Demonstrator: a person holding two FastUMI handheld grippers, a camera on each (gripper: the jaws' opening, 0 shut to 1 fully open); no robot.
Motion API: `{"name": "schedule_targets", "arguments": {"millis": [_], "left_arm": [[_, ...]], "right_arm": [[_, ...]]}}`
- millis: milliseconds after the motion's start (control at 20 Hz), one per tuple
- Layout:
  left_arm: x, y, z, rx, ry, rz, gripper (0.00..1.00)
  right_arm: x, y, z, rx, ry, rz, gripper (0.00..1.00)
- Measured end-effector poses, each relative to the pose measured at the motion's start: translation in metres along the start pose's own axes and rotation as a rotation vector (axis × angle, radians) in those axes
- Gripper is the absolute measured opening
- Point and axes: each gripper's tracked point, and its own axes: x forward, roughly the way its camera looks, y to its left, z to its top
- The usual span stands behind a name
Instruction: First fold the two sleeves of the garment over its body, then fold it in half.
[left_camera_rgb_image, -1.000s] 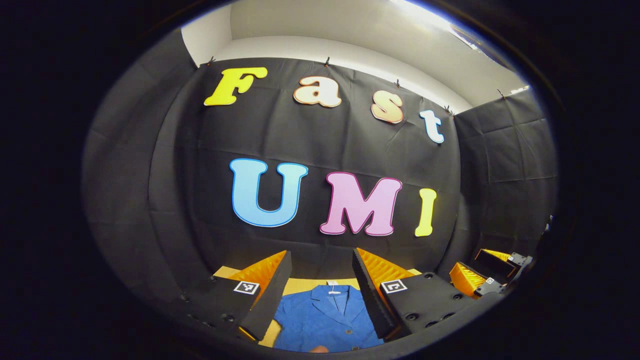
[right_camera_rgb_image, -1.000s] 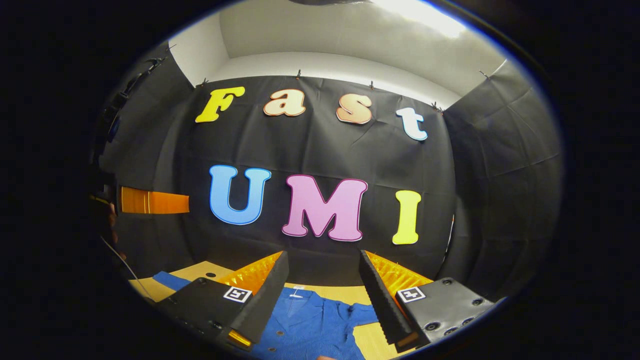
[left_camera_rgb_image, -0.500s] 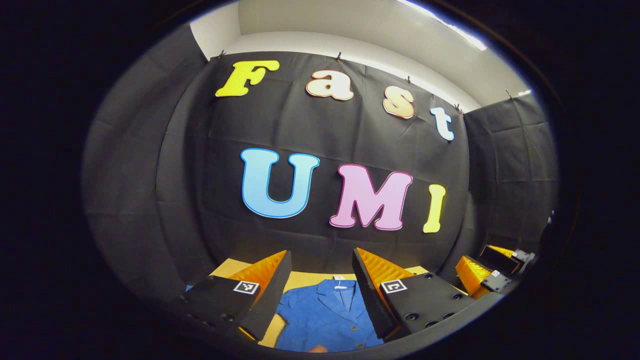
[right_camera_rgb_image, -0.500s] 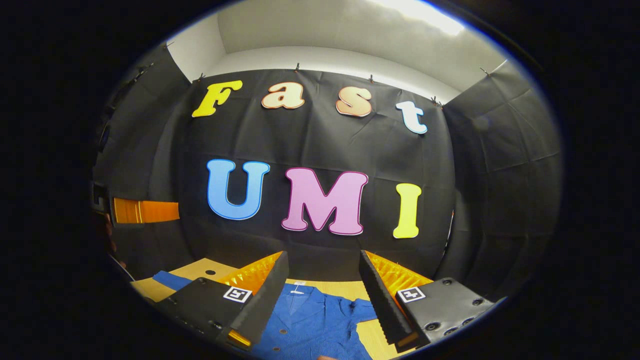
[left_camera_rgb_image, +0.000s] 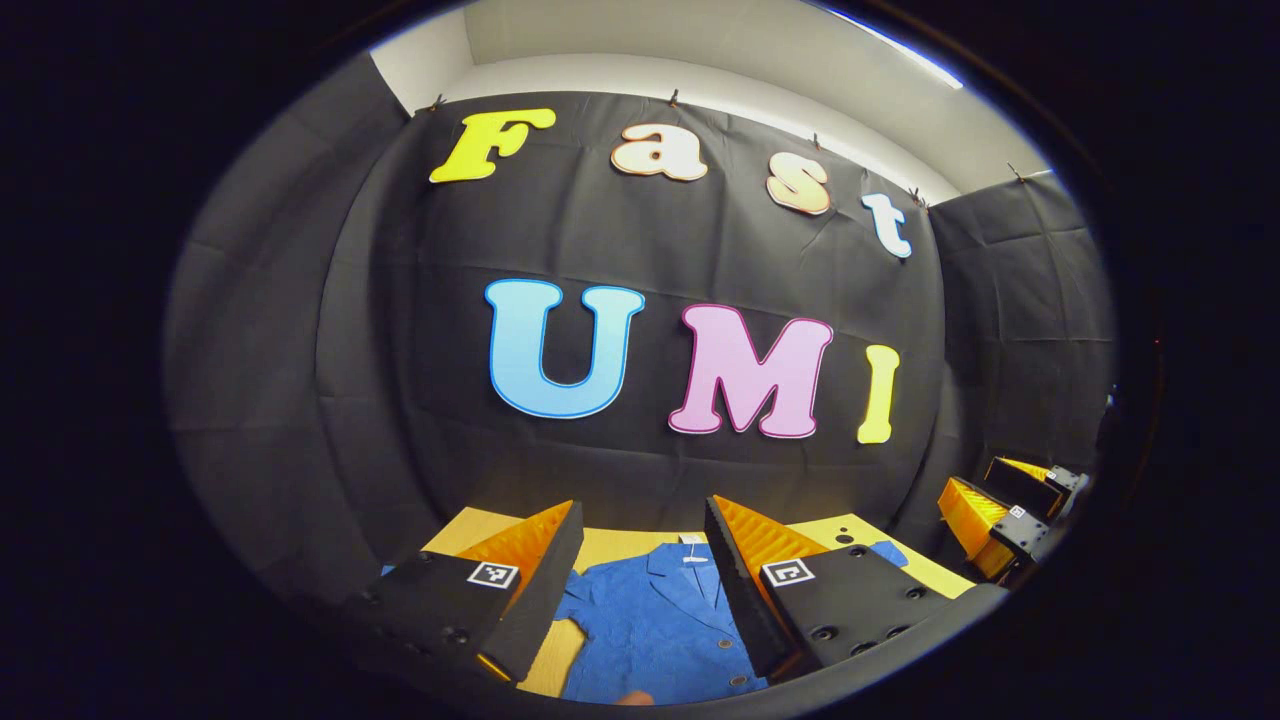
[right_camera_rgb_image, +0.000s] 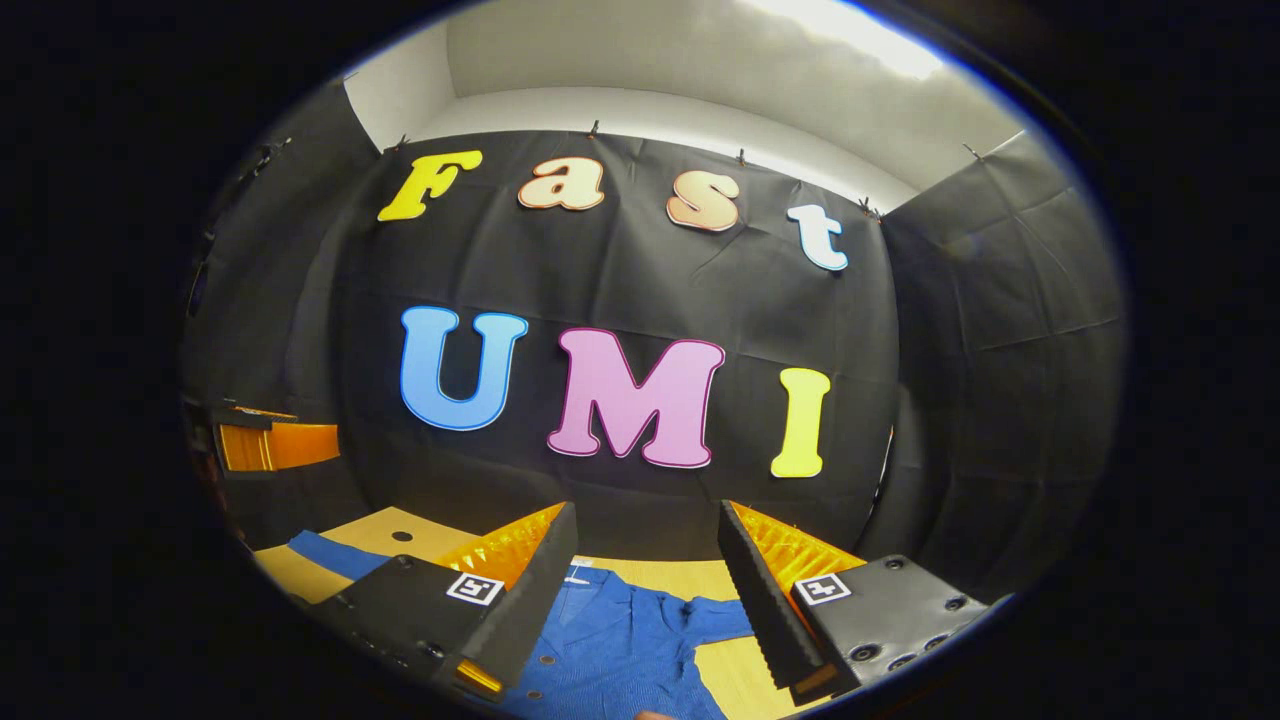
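A blue collared garment (left_camera_rgb_image: 655, 625) with buttons lies flat on the wooden table (left_camera_rgb_image: 610, 545), collar toward the booth wall. In the left gripper view my left gripper (left_camera_rgb_image: 640, 520) hangs open above it, nothing between its fingers, and a bit of one blue sleeve (left_camera_rgb_image: 888, 552) shows past the right finger. In the right gripper view the garment (right_camera_rgb_image: 620, 645) lies under my open right gripper (right_camera_rgb_image: 645, 520), with one sleeve (right_camera_rgb_image: 715, 618) reaching right and another sleeve (right_camera_rgb_image: 335, 555) lying far left. The right gripper (left_camera_rgb_image: 1005, 505) also shows at the right edge of the left gripper view, open.
The table (right_camera_rgb_image: 395, 525) runs up to the black cloth wall on three sides. A small dark hole (left_camera_rgb_image: 847, 538) marks the tabletop near the sleeve. The left gripper (right_camera_rgb_image: 265, 445) shows at the left edge of the right gripper view.
Both views have tilted slightly downward, so more of the table and garment shows. Both grippers stay open and hold nothing.
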Motion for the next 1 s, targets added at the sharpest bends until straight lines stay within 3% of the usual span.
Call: {"name": "schedule_targets", "arguments": {"millis": [600, 1000], "left_arm": [[0.011, 0.007, -0.017, -0.023, 0.053, 0.047, 0.71], [0.028, 0.016, -0.027, -0.026, 0.071, 0.047, 0.71]], "right_arm": [[0.009, -0.009, -0.009, -0.021, 0.014, -0.024, 0.9], [0.058, -0.05, -0.032, -0.117, 0.034, -0.102, 0.9]]}}
